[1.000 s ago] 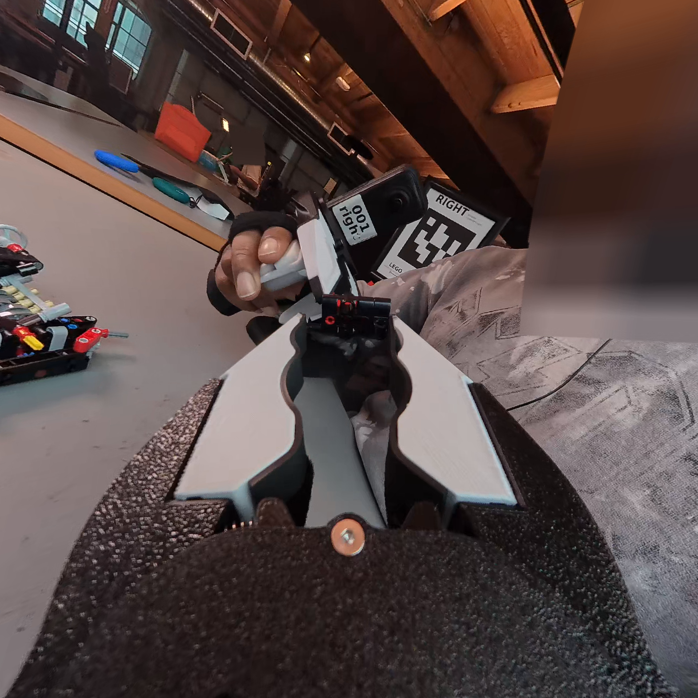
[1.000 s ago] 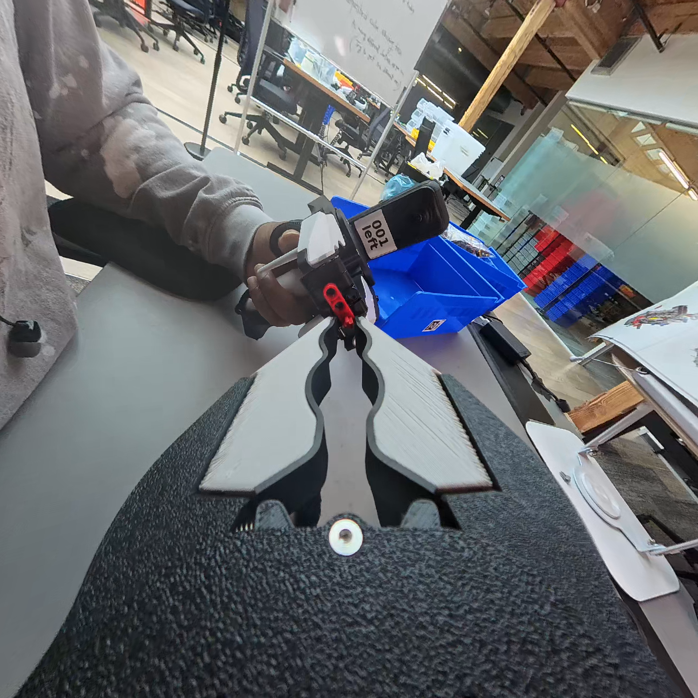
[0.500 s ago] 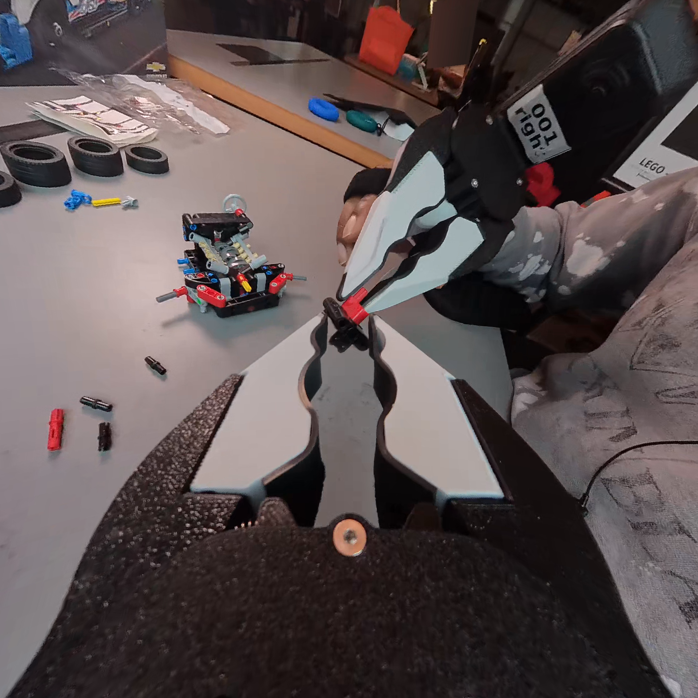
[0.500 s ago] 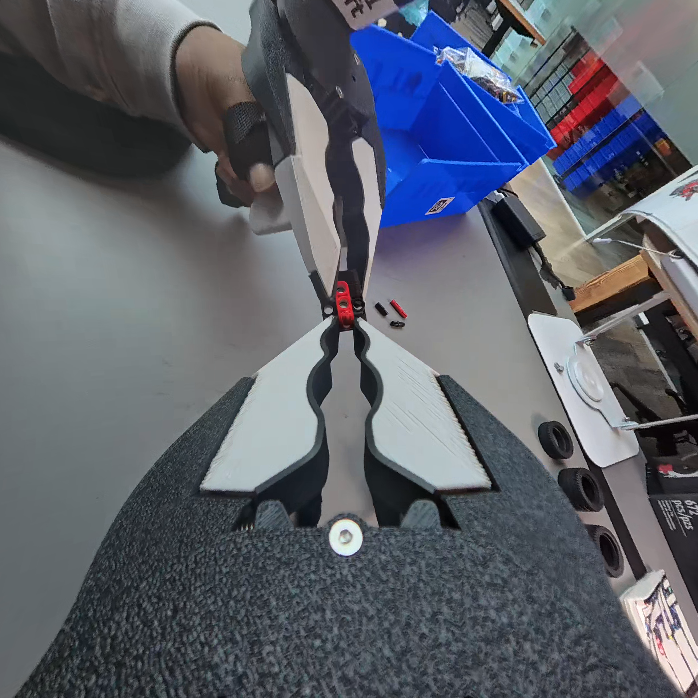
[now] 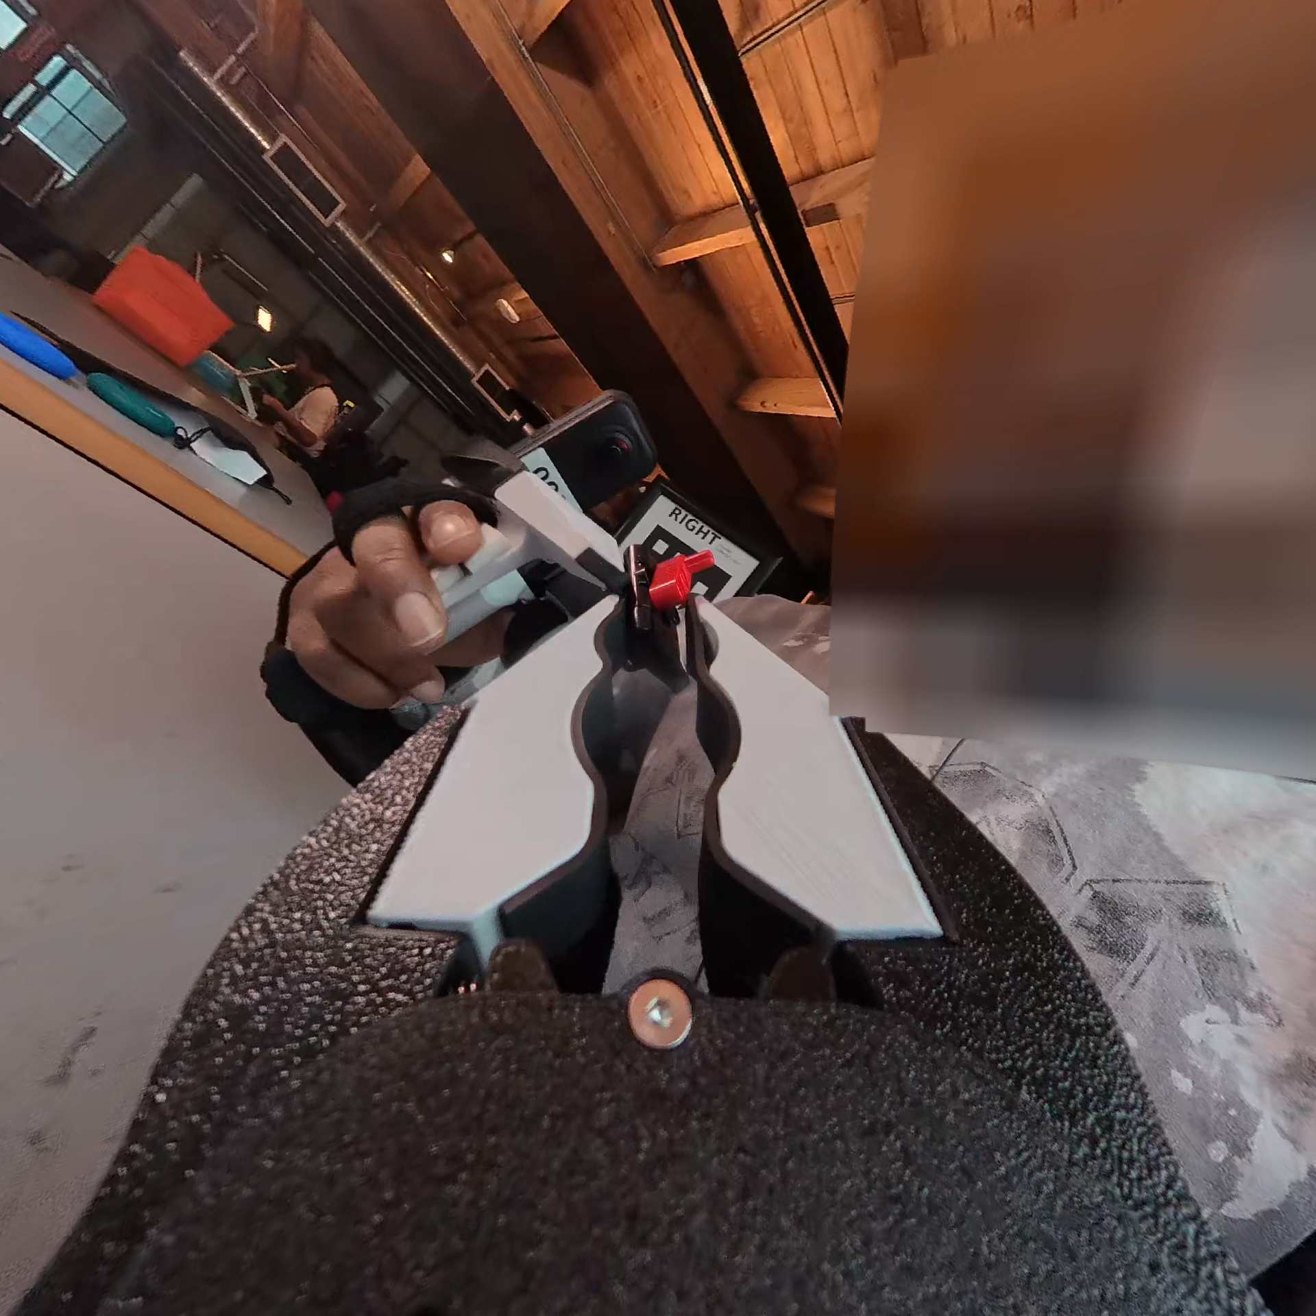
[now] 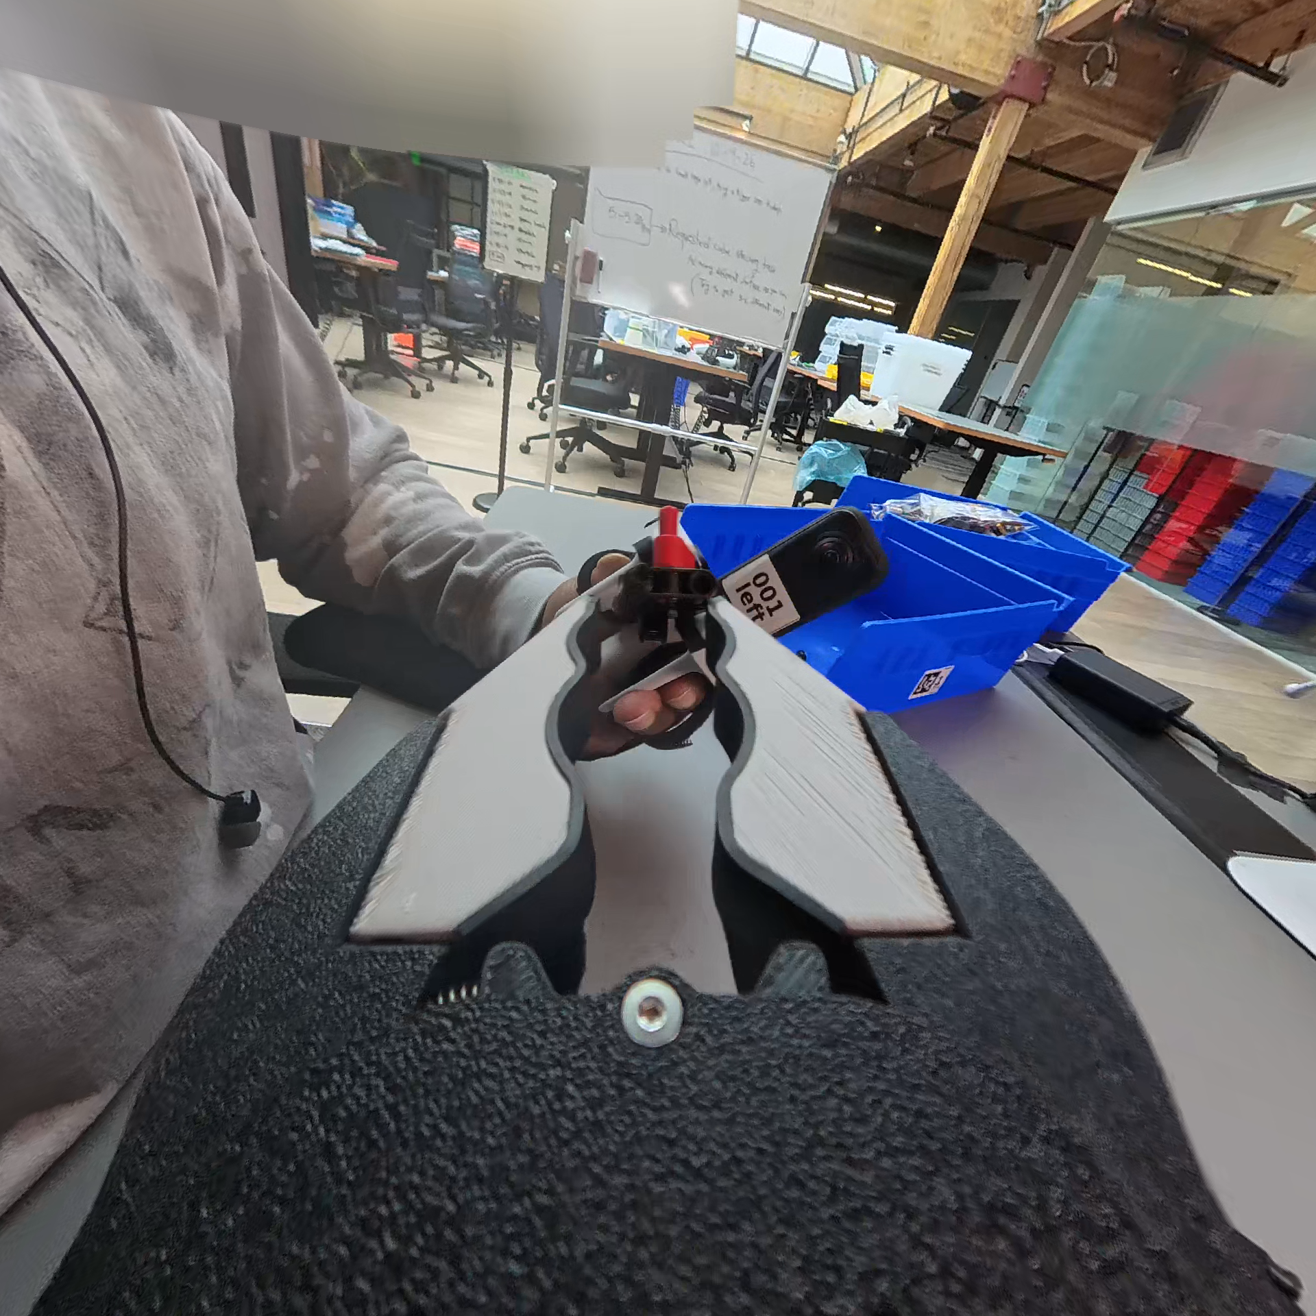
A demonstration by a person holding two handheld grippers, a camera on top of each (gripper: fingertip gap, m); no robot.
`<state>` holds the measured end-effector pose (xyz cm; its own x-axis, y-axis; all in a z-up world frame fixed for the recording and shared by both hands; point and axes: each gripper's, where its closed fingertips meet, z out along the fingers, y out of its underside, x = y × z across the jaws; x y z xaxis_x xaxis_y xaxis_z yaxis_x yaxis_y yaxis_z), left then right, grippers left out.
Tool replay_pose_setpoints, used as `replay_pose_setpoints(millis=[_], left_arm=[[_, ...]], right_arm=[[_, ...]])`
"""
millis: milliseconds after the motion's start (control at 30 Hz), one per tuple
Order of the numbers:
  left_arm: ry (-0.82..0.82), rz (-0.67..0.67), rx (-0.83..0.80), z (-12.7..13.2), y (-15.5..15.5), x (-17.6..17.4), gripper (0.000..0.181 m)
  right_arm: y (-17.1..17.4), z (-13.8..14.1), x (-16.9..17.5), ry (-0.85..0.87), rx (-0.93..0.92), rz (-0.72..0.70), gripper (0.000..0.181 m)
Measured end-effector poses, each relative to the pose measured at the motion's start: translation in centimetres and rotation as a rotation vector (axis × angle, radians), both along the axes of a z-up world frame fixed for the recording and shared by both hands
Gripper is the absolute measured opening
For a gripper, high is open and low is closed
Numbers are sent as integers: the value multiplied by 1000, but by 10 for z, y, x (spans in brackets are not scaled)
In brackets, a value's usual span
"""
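the left gripper (image 5: 656, 605) and the right gripper (image 6: 651, 605) are meeting tip to tip above the grey table (image 6: 1032, 805). both are pinching the same small assembly, a black beam (image 6: 666, 585) with a red connector (image 5: 673, 580) sticking out at 12 o'clock in the right wrist view. blue bins (image 6: 947, 605) are sitting at 2 o'clock, well beyond. a gloved hand (image 5: 370, 612) is squeezing the right gripper's handle.

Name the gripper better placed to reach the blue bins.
Left, probably. The blue bins sit just beyond the left gripper; the right gripper faces them across it. Both pinch the black-and-red piece.
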<state>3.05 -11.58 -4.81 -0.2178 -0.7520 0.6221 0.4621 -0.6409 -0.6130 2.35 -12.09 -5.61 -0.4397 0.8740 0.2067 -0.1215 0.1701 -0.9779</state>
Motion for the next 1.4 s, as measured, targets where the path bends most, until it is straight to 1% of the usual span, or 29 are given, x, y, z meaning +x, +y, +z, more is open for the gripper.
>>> replay_pose_setpoints(millis=[67,167,233,300,333,367,433,533,633,700,800,900,933,967,1033,1067,1100,1267,1400], left_arm=[[1,-16,-1,-1,-2,3,15],[40,36,-16,-6,6,0,18],[96,112,-28,-12,15,-6,20],[206,237,-1,-20,26,-18,21],[286,308,35,-24,29,-23,20],[379,368,90,-27,31,-27,24],[542,436,217,-31,27,-27,24],[701,459,359,-36,21,-17,23],[783,452,430,-41,15,-9,10],[803,458,444,-43,14,-9,4],[811,447,432,-46,14,-8,4],[767,457,398,-42,16,-9,3],[741,461,385,-40,16,-9,3],[719,463,371,-38,17,-10,3],[694,453,350,-39,18,-7,3],[682,452,342,-39,18,-5,3],[669,452,337,-38,19,-3,3],[673,478,326,-37,24,-2,2],[674,472,306,-37,26,-1,1]], right_arm=[[0,1,2,-14,-40,25,24],[7,-1,3,-33,-109,21,24],[15,-1,1,-54,-155,1,23],[24,-10,-1,-96,-109,-44,23],[28,-16,-3,-125,-83,-73,22],[30,-22,-4,-151,-65,-83,22],[30,-32,-5,-189,-54,-81,22],[24,-43,-5,-238,-46,-38,22],[19,-50,-3,-272,-32,-6,22],[18,-52,-2,-287,-33,3,22],[19,-55,-2,-297,-19,1,22],[20,-51,-3,-270,-30,-15,23],[20,-48,-4,-250,-29,-27,25],[21,-44,-5,-225,-32,-38,32],[20,-38,-7,-188,-34,-46,36],[19,-37,-8,-180,-26,-50,35],[17,-37,-8,-178,-12,-49,29],[23,-34,-7,-146,29,-89,27],[26,-33,-6,-154,51,-84,26]])
